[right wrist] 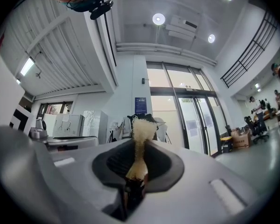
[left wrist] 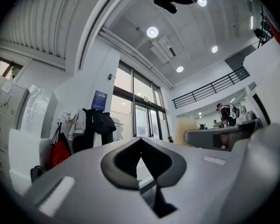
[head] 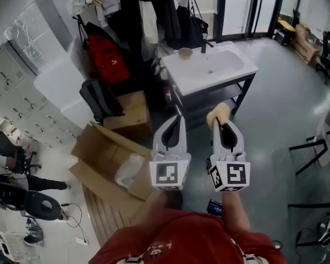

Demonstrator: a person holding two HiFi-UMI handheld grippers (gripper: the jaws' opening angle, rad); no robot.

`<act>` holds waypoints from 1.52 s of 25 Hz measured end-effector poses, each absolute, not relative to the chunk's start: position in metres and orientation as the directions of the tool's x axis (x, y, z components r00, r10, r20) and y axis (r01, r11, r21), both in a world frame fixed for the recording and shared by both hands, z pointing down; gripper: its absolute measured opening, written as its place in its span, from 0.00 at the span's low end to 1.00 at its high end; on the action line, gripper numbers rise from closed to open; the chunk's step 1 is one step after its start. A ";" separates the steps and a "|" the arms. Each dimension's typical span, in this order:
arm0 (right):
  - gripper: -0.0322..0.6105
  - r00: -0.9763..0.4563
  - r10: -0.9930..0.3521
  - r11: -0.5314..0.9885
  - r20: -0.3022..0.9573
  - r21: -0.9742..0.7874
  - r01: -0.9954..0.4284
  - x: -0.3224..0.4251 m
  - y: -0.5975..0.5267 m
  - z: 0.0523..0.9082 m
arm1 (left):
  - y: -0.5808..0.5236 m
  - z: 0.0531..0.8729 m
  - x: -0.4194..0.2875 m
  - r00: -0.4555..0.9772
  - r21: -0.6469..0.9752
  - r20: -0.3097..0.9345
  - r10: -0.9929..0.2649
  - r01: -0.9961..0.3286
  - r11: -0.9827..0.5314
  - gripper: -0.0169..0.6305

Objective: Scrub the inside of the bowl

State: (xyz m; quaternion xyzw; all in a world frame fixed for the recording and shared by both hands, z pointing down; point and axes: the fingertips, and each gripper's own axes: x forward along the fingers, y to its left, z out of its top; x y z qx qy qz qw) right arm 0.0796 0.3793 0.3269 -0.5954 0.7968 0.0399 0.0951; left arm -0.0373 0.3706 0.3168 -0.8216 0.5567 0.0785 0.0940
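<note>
The bowl [head: 185, 52] sat at the far edge of the white worktop [head: 231, 65], beside the black tap [head: 204, 42], well apart from both tools. From the left tool [head: 179, 119], clenched on nothing, it lay at twelve o'clock. From the right tool [head: 223, 126], which pinched a tan sponge [head: 219, 113], it lay at eleven. Both tools' long axes ran toward twelve, so the reach looked nearly straight. Only the head view showed the bowl. The right gripper view showed the sponge squeezed thin between its jaws.

bright, even indoor light from round ceiling lamps [left wrist: 152, 31] and tall glass doors [right wrist: 186, 120]. gripper views bend strongly, with dark vignetted corners. near jaw housings look soft.
</note>
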 end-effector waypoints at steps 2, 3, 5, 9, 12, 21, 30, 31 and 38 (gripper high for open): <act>0.13 -0.271 -0.942 0.285 -0.198 -0.047 -0.957 0.074 0.359 0.325 | 0.350 0.315 -0.043 0.370 -0.064 -0.237 -0.898 -0.928 -0.366 0.04; 0.13 -0.270 -0.943 0.283 -0.195 -0.044 -0.958 0.071 0.349 0.324 | 0.340 0.314 -0.046 0.372 -0.064 -0.238 -0.897 -0.928 -0.367 0.04; 0.13 -0.267 -0.945 0.279 -0.190 -0.042 -0.959 0.065 0.327 0.323 | 0.318 0.314 -0.051 0.375 -0.063 -0.235 -0.896 -0.926 -0.371 0.04; 0.13 -0.256 -0.949 0.269 -0.184 -0.046 -0.962 0.053 0.280 0.320 | 0.270 0.312 -0.063 0.388 -0.069 -0.238 -0.890 -0.921 -0.383 0.05; 0.13 -0.251 -0.951 0.263 -0.181 -0.047 -0.964 0.044 0.245 0.318 | 0.236 0.309 -0.070 0.397 -0.066 -0.239 -0.886 -0.917 -0.393 0.05; 0.13 -0.255 -0.951 0.266 -0.172 -0.040 -0.963 0.004 0.158 0.318 | 0.152 0.309 -0.112 0.385 -0.039 -0.240 -0.891 -0.921 -0.388 0.06; 0.13 -0.254 -0.953 0.260 -0.167 -0.018 -0.965 -0.026 0.120 0.319 | 0.110 0.314 -0.139 0.391 -0.015 -0.240 -0.889 -0.917 -0.399 0.06; 0.13 -0.250 -0.954 0.256 -0.165 -0.017 -0.966 -0.026 0.118 0.320 | 0.107 0.315 -0.140 0.394 -0.021 -0.241 -0.887 -0.916 -0.402 0.06; 0.13 -0.232 -0.960 0.238 -0.154 -0.020 -0.971 -0.022 0.106 0.327 | 0.093 0.325 -0.136 0.414 -0.028 -0.216 -0.884 -0.908 -0.419 0.05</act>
